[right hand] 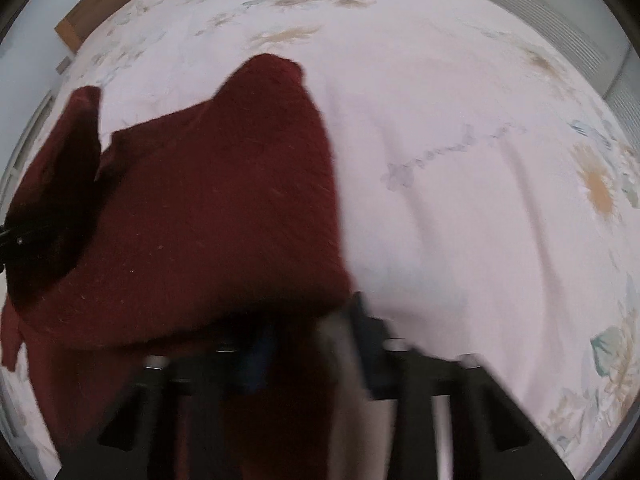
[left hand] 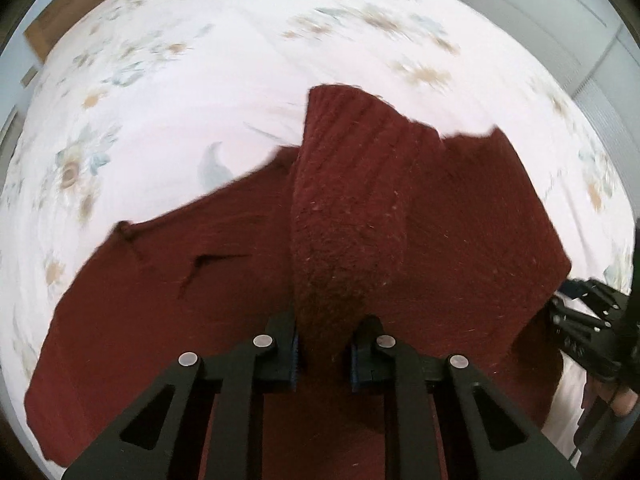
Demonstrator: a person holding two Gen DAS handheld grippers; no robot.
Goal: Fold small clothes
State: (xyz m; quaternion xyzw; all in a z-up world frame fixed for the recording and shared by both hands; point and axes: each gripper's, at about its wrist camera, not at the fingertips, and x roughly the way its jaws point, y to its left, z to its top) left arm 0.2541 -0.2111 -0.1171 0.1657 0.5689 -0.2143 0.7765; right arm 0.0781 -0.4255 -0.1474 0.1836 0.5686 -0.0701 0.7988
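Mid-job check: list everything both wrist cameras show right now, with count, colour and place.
sweater: one, dark red knit, spread on the bed, one fold pinched upward.
bedsheet: one, pale pink with flowers, under everything.
headboard: one, brown wood, far edge of the bed.
left gripper: one, black, shut on a raised fold of the sweater.
right gripper: one, black, blurred, at the sweater's edge with cloth between its fingers.

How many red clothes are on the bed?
1. One dark red knitted garment lies on the flowered bedsheet, a fold pinched up in the left gripper. More may hide underneath.
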